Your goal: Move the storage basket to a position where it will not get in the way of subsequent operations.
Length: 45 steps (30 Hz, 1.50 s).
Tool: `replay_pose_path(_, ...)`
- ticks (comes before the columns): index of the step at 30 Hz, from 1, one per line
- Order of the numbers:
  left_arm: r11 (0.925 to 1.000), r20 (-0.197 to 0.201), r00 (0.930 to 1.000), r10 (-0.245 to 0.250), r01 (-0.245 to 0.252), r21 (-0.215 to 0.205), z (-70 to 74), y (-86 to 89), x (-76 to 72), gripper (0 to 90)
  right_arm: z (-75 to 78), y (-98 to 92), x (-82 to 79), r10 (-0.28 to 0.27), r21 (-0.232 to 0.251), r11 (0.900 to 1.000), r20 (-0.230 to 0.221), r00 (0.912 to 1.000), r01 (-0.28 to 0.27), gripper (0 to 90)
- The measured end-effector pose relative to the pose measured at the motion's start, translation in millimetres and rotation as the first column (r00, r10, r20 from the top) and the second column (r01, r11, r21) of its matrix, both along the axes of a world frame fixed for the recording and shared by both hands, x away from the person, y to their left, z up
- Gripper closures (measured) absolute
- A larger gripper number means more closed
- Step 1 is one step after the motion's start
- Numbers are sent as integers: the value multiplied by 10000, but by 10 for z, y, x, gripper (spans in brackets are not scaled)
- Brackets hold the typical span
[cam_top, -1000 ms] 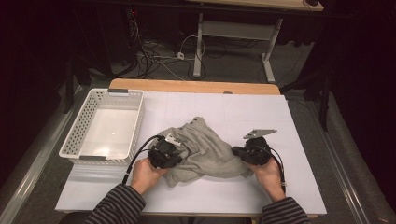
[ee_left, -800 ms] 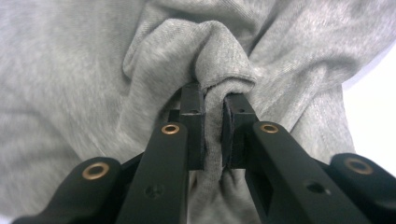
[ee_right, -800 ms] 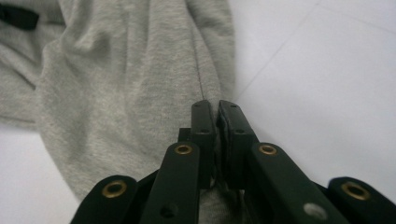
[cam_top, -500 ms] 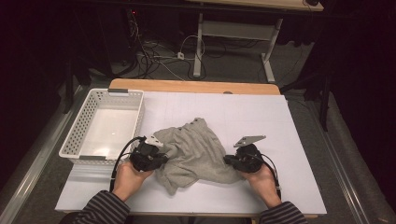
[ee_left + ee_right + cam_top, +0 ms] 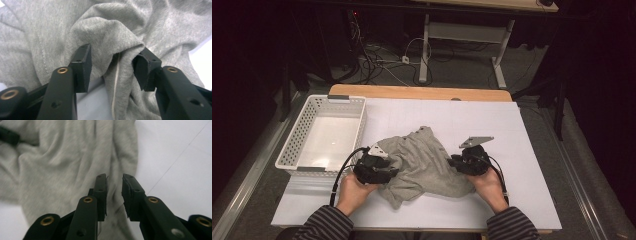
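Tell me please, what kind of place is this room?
Probably a lab or recording workspace, not a home. A white-covered table holds one grey garment and a white basket, cables lie loose on the floor behind, and dark surroundings close it in.

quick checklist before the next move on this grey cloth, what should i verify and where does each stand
1. Left gripper has cloth between its jaws: ok, a fold of the grey cloth sits in the gap, jaws not closed on it.
2. Right gripper has cloth to bite: cannot tell, jaws slightly apart over the cloth's edge.
3. Cloth lies fully on the table: ok.
4. Cloth flat: not ok, crumpled.
5. White basket free to receive: ok, nothing in it.
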<state>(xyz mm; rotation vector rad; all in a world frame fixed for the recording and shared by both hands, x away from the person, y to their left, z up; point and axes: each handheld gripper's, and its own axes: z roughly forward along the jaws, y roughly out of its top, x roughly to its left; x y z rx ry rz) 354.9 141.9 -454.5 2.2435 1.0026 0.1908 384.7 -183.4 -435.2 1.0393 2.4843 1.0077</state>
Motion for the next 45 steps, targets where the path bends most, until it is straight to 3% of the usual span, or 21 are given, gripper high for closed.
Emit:
replay_pose_path(3, 9994, -148, 9999, 62, -67, -338, -4, 33, 21, 493, 8, 55, 186, -240, -79, 9997, -90, 9997, 239, 728)
replay_pose_path(6, 9993, -177, 9998, 119, -125, -347, -14, 51, 29, 482, -78, 149, 442, -596, -248, 9980, -457, 9972, 585, 676)
replay_pose_path(12, 9994, -159, 9997, 167, -172, -314, -25, 63, 25, 482, -232, 263, 652, -782, -587, 9956, -850, 9933, 734, 628)
replay_pose_path(17, 9993, -180, 9997, 178, -184, -316, -36, 65, 17, 483, -298, 322, 718, -702, -408, 9970, -1159, 9908, 659, 607)
replay_pose_path(20, 9993, -207, 9996, 180, -187, -315, -43, 59, 17, 482, -308, 348, 713, -452, -275, 9987, -1305, 9904, 419, 664)
replay_pose_path(23, 9996, -252, 9996, 134, -140, -261, -57, 51, 18, 483, -299, 388, 684, -83, -369, 9993, -1516, 9884, 27, 801)
replay_pose_path(26, 9999, -289, 9995, 90, -94, -123, -74, 52, 23, 483, -280, 413, 655, 50, -713, 9974, -1262, 9920, -141, 824)
replay_pose_path(28, 9999, -282, 9995, 107, -109, -101, -81, 53, 23, 484, -222, 385, 604, 91, -1022, 9947, -596, 9982, -152, 830)
replay_pose_path(36, 9999, -435, 9991, 28, -33, -105, -98, 45, 33, 509, -32, 159, 544, -327, -691, 9971, -105, 9994, 319, 831)
replay_pose_path(39, 9999, -548, 9984, -101, 94, -127, -98, 42, 28, 568, 17, 53, 507, -540, -559, 9970, 40, 9985, 541, 830)
replay_pose_path(40, 9998, -606, 9980, -174, 166, -129, -100, 39, 28, 623, 24, -24, 486, -659, -571, 9962, 84, 9978, 662, 831)
replay_pose_path(45, 9994, -868, 9957, -313, 298, -187, -102, 41, 42, 677, 14, -216, 467, -1073, -464, 9931, 150, 9941, 1079, 830)
